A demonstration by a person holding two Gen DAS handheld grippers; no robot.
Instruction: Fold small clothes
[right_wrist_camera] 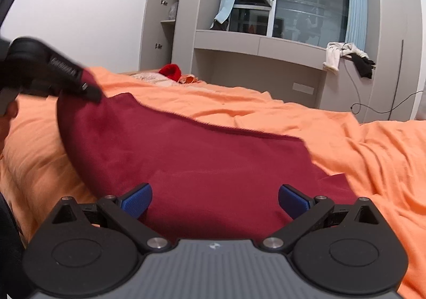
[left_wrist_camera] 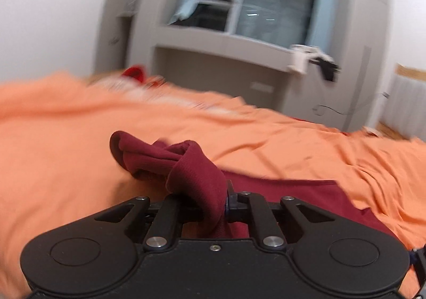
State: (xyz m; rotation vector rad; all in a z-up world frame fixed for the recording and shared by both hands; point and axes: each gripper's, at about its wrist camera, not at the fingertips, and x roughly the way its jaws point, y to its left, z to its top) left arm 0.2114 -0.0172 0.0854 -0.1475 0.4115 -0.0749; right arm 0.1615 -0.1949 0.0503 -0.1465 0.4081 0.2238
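A dark red garment (right_wrist_camera: 186,160) lies spread on the orange bedsheet (right_wrist_camera: 346,139). My left gripper (left_wrist_camera: 213,203) is shut on a bunched corner of the dark red garment (left_wrist_camera: 183,168), which folds over its fingers. In the right wrist view the left gripper (right_wrist_camera: 93,94) shows at the far left, lifting that corner off the bed. My right gripper (right_wrist_camera: 215,202) stands open low over the near part of the cloth, its blue pads (right_wrist_camera: 137,202) wide apart and not pressing on the fabric.
A bright red item (right_wrist_camera: 170,71) and pale bedding lie at the bed's far end. Grey cabinets and a window seat (right_wrist_camera: 258,46) stand behind, with white and black clothes (right_wrist_camera: 346,55) draped on the ledge. A cable hangs at the right.
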